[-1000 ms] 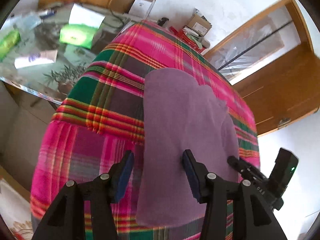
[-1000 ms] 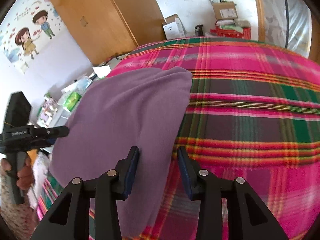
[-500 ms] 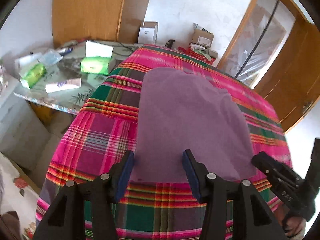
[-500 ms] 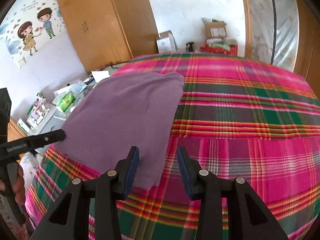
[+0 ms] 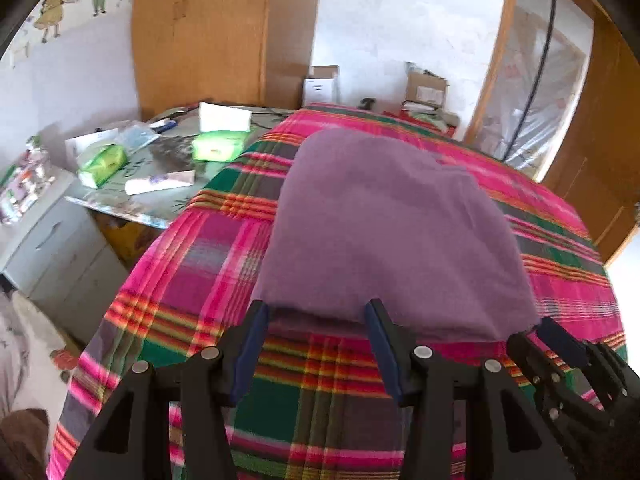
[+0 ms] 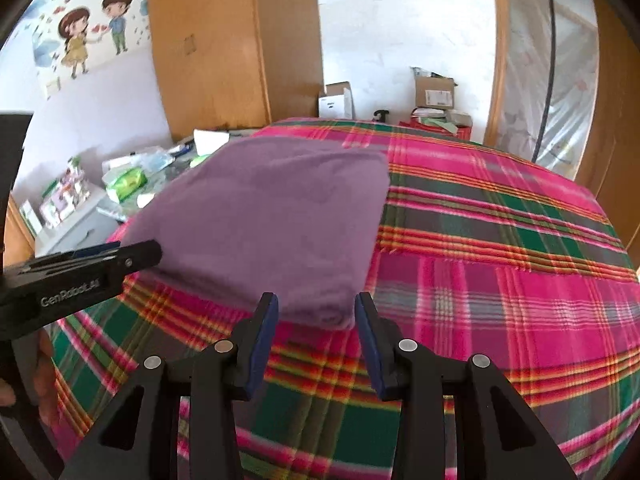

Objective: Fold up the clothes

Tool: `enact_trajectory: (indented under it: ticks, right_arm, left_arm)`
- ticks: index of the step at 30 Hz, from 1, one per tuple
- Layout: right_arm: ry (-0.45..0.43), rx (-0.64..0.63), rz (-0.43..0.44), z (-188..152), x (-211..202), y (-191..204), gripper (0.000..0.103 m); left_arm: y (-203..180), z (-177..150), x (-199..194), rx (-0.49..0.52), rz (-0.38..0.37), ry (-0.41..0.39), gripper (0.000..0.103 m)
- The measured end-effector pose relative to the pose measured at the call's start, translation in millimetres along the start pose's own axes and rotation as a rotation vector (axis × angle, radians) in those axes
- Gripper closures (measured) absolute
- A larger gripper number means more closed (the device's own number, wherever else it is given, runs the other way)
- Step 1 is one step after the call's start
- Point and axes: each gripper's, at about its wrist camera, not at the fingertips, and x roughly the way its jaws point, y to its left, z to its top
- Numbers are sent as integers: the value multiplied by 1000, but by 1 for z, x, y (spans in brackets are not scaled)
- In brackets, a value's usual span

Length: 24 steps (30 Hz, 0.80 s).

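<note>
A purple garment [image 5: 384, 232] lies folded flat on the plaid bed cover [image 5: 312, 392]; it also shows in the right wrist view [image 6: 272, 224]. My left gripper [image 5: 316, 312] is open and empty, just short of the garment's near edge. My right gripper [image 6: 316, 306] is open and empty at the garment's near right corner. Each gripper shows in the other's view: the right one [image 5: 532, 332] beside the garment's right corner, the left one [image 6: 132, 256] at its left edge.
A cluttered glass-topped side table [image 5: 132, 184] with green packets and boxes stands left of the bed. A wooden wardrobe [image 5: 208, 28] and cardboard boxes [image 5: 424, 88] are beyond it. A wooden door frame [image 5: 600, 128] is on the right.
Both grippers have drawn back toward the near edge of the bed and off the garment. The garment now lies flat ahead of the open jaws.
</note>
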Motion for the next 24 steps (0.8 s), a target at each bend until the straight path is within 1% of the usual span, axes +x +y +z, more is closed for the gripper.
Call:
enact_trajectory:
  ticks: [4, 6, 8, 10, 17, 22, 24]
  right_arm:
    - [22, 7, -8, -5, 1, 3, 61]
    - [23, 12, -5, -8, 0, 4, 56]
    - [17, 15, -5, -10, -1, 4, 52]
    - [19, 22, -11, -12, -1, 4, 52]
    - [48, 36, -33, -16, 7, 3, 50]
    - [68, 39, -47, -16, 11, 3, 48]
    - [90, 37, -50, -16, 15, 3, 48]
  left_arm:
    - [-3, -9, 7, 12, 10, 20, 52]
    - [-3, -12, 12, 17, 22, 40, 52]
    - [-2, -13, 13, 12, 20, 38, 52]
    - [-2, -14, 13, 19, 24, 33, 52]
    - [-2, -16, 24, 19, 30, 73, 52]
    - [-2, -16, 25, 19, 30, 66, 52]
    - [-3, -17, 26, 23, 32, 64, 52]
